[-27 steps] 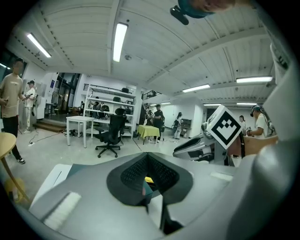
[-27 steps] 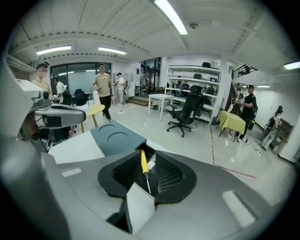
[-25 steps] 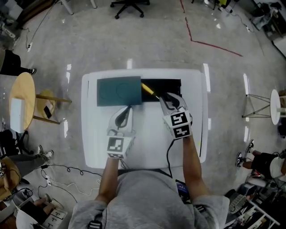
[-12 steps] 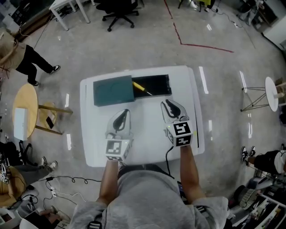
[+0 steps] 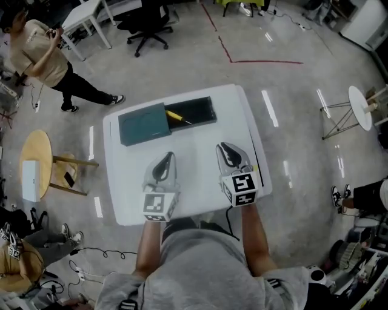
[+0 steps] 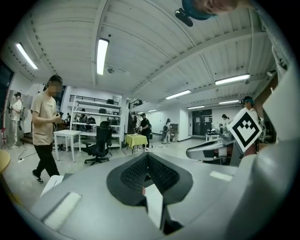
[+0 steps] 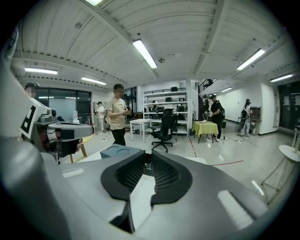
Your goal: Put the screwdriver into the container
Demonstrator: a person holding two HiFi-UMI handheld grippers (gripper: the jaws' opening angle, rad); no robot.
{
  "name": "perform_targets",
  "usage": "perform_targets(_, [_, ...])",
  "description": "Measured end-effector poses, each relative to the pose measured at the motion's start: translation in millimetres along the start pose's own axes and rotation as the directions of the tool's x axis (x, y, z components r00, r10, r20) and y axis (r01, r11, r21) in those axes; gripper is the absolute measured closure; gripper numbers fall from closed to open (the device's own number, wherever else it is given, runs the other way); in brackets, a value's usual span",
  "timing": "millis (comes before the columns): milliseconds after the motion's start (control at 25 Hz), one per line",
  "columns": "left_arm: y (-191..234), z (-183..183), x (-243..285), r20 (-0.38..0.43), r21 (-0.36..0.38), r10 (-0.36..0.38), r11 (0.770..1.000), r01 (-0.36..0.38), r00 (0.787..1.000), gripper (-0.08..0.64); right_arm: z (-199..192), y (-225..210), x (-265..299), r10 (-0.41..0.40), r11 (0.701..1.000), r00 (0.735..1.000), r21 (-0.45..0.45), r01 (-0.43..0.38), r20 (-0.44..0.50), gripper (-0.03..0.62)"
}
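Note:
In the head view the yellow-handled screwdriver lies inside the black container at the far side of the white table. A dark teal lid rests against the container's left part. My left gripper hovers over the table's middle with its jaws together and nothing in them. My right gripper is level with it on the right, well short of the container. Its jaws are closing, with a narrow gap and nothing between them. The teal lid shows ahead-left in the right gripper view.
A round wooden stool stands left of the table. A person stands at the far left, near an office chair and a small white table. A round white stand is at the right.
Both grippers have drawn back from the container toward the person. The right gripper's jaws have narrowed. The screwdriver stays in the container.

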State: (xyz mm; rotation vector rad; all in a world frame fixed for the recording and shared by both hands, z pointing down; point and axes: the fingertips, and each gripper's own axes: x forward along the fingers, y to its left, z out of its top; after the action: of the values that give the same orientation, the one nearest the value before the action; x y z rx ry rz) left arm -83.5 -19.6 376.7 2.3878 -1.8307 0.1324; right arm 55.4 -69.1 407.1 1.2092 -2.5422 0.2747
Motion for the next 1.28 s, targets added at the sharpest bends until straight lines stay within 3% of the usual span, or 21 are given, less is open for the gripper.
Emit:
perform_targets(600, [-80, -7, -45, 0.009, 0.028, -0.087, 0.996, 0.086, 0.996, 0.548, -28, -2, -101, -0.078, 0.997, 0.995, 0.009, 0.078, 0.063, 0.584])
perform_targets(1280, [-102, -15, -61, -0.002, 0.042, -0.105, 0.994, 0.105, 0.995, 0.548, -42, 5, -129, -0.079, 0.997, 0.994, 0.007, 0.078, 0.072, 0.589])
